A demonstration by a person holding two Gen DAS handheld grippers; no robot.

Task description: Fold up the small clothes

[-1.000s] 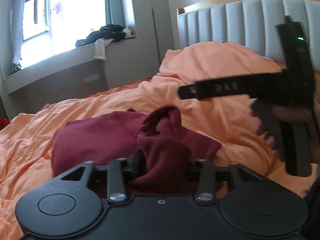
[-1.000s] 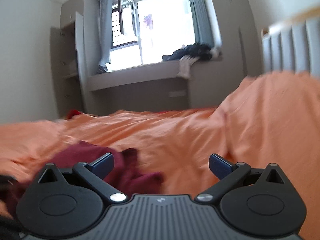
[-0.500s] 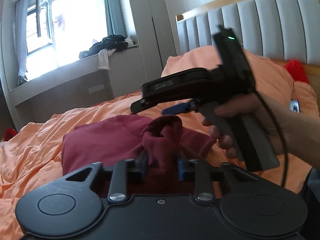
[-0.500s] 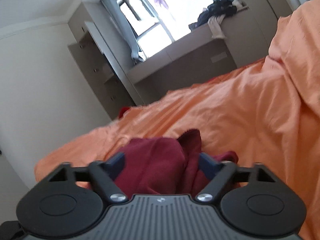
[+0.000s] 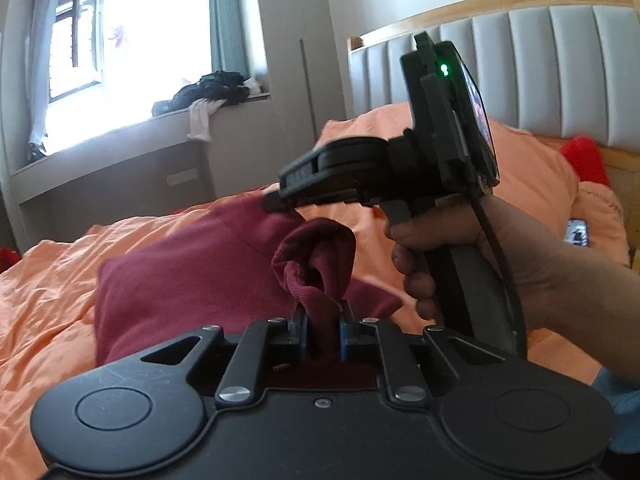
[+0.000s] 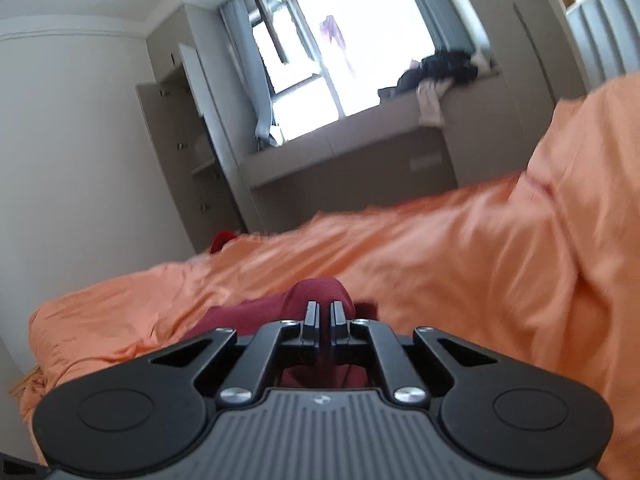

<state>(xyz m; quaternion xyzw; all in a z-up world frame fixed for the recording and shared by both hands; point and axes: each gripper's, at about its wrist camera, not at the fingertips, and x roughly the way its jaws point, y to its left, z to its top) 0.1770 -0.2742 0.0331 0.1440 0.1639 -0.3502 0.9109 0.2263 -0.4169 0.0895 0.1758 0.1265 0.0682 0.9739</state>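
A dark red garment (image 5: 188,276) lies bunched on the orange bedsheet (image 5: 52,280). My left gripper (image 5: 322,332) is shut on a raised fold of it, which loops up between the fingers. In the left wrist view the right gripper's body (image 5: 400,172) hangs over the garment's far edge, held by a hand; its tip (image 5: 274,202) touches the cloth. In the right wrist view my right gripper (image 6: 325,316) is shut on a fold of the same garment (image 6: 316,292), which bulges past the fingertips.
A grey padded headboard (image 5: 540,72) with a wooden frame stands at the right. A window ledge (image 5: 120,140) with a heap of dark and white clothes (image 5: 212,92) runs behind the bed. A red item (image 5: 584,160) and a small phone-like object (image 5: 576,232) lie by the pillow.
The right gripper came in over the garment and closed on a fold of it; it was open before. The left gripper tightened on its fold and lifted it a little.
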